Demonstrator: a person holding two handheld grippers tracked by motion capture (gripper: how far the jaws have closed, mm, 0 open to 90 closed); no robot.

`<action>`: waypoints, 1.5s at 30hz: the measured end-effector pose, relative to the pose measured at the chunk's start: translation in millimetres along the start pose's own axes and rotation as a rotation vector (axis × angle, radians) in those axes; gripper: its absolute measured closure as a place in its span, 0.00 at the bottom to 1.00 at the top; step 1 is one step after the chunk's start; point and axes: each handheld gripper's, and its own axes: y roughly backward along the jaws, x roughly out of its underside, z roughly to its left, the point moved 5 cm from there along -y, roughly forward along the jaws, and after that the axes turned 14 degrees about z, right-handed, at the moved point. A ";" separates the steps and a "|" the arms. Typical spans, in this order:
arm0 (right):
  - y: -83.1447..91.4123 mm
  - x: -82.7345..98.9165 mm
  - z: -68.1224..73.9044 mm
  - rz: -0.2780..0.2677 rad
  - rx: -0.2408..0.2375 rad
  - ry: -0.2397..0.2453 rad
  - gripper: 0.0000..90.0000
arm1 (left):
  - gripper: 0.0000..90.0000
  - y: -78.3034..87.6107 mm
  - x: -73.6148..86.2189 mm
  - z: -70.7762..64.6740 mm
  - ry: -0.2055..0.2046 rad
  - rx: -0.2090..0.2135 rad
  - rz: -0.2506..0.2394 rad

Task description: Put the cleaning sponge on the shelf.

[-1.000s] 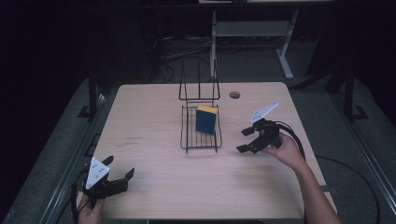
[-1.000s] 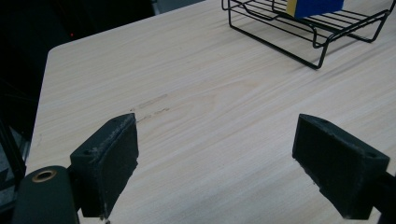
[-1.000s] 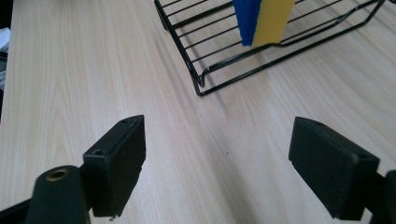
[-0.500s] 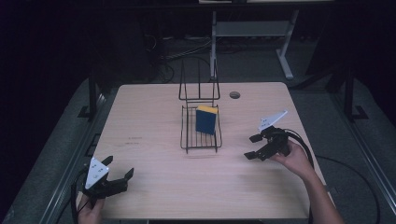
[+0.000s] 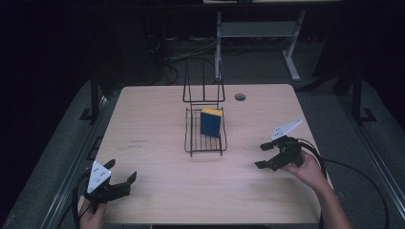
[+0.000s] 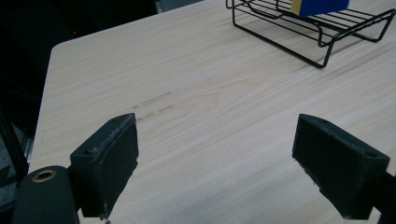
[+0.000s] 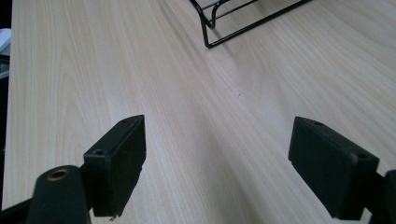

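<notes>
A blue and yellow sponge point(image 5: 211, 122) stands on edge in a black wire rack point(image 5: 205, 141) at the middle of the wooden table point(image 5: 157, 124). My right gripper point(image 5: 265, 155) is open at the table's right side, right of the rack, with nothing between its jaws. At the front left corner my left gripper point(image 5: 120, 173) rests open and empty too. The left gripper view has the rack point(image 6: 317, 28) and the sponge's blue side point(image 6: 322, 5) at the top right. A corner of the rack point(image 7: 233, 23) appears at the top of the right gripper view.
A taller wire frame point(image 5: 204, 86) rises at the rack's far end. A round cable hole point(image 5: 240, 97) lies in the table behind the rack. Dark floor, cables and a white stand point(image 5: 258, 33) lie beyond the far edge.
My right gripper has drawn back from beside the rack toward the front right of the table, open all the while. The left gripper has stayed put.
</notes>
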 end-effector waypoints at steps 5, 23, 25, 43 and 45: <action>2.3 8.7 4.6 -0.007 0.012 -0.002 0.21 | 0.15 -0.1 0.3 -0.1 0.004 0.000 0.002; 2.9 36.8 19.7 -0.012 0.024 -0.017 0.21 | 0.15 1.5 -0.8 0.4 0.011 0.001 -0.007; 3.1 39.5 22.1 -0.014 0.027 -0.016 0.21 | 0.15 0.9 -0.6 -0.1 0.007 0.002 0.000; 1.0 56.1 39.4 -0.035 0.032 -0.018 0.21 | 0.15 0.3 -1.1 -1.1 0.004 0.001 -0.004; 0.3 58.9 42.0 -0.040 0.031 -0.028 0.21 | 0.15 0.2 -1.2 -1.3 0.003 0.001 -0.004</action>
